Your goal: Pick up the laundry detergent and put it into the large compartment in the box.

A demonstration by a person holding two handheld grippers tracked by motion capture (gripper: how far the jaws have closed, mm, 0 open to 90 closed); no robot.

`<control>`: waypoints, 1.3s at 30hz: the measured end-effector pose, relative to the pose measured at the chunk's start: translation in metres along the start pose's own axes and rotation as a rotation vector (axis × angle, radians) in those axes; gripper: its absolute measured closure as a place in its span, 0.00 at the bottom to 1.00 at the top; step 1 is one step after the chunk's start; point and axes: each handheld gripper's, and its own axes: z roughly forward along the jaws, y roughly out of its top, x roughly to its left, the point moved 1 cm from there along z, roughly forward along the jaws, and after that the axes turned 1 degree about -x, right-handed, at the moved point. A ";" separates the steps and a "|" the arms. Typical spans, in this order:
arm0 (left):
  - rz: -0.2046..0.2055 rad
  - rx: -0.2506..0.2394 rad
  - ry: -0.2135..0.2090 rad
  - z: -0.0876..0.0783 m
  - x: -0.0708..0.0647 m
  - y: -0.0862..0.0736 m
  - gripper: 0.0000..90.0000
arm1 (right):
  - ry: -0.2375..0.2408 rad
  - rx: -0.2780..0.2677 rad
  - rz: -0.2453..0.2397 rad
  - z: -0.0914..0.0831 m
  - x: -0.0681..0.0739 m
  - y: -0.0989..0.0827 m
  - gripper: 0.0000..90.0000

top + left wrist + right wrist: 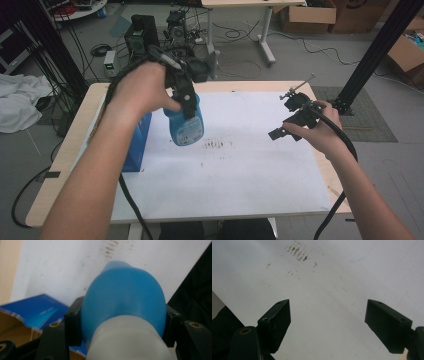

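At the far left of the bench [65, 150], a light wooden top covered by a white sheet [240, 170], I see a dark blue cardboard box [137, 142] standing upright near the left edge of the sheet; in the left gripper view its blue face lies below the tool.

My left tool [187, 102] is clenched on a translucent blue plastic bottle with a white neck and printed label [186, 125]. In the left gripper view both pads [72, 325] press the shoulders of the bottle [125, 297] just above its white neck. The bottle hangs clear of the bench, just right of the box and above the sheet, with its body pointing down.

At centre, a patch of dark brown smudges [217, 145] marks the sheet, just right of the bottle.

At right, my right tool [280, 131] is released: its jaws stand wide apart with nothing between them, over bare sheet, well apart from the bottle.

Step in hand, as I judge it: carrying the lifted bottle toward the smudged patch. The next move calls for holding the grip firm, positioning the bottle over the smudges, and bringing the right tool in only if a second hold is needed.
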 end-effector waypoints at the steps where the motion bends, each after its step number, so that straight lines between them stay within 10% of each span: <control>1: -0.027 -0.008 0.009 -0.007 0.005 -0.003 0.42 | 0.001 0.000 0.001 -0.001 0.000 0.000 0.23; 4: -0.145 -0.025 0.016 -0.023 0.019 -0.014 0.42 | -0.003 0.005 -0.002 -0.001 -0.002 0.000 0.23; 5: -0.254 -0.034 0.011 -0.032 0.031 -0.023 0.42 | -0.002 0.011 0.005 -0.001 -0.002 0.001 0.23; 8: -0.400 -0.038 0.025 -0.042 0.048 -0.037 0.42 | -0.013 0.030 0.002 -0.002 -0.003 0.001 0.23; 19: -0.741 -0.081 0.084 -0.063 0.089 -0.092 0.42 | -0.025 0.033 -0.001 -0.010 -0.005 0.004 0.23; 31: -0.932 -0.046 0.129 -0.055 0.115 -0.132 0.42 | -0.027 0.027 0.006 -0.013 -0.008 0.002 0.23; 39: -0.953 -0.043 0.117 -0.040 0.121 -0.138 0.42 | -0.027 0.029 0.006 -0.012 -0.009 0.001 0.23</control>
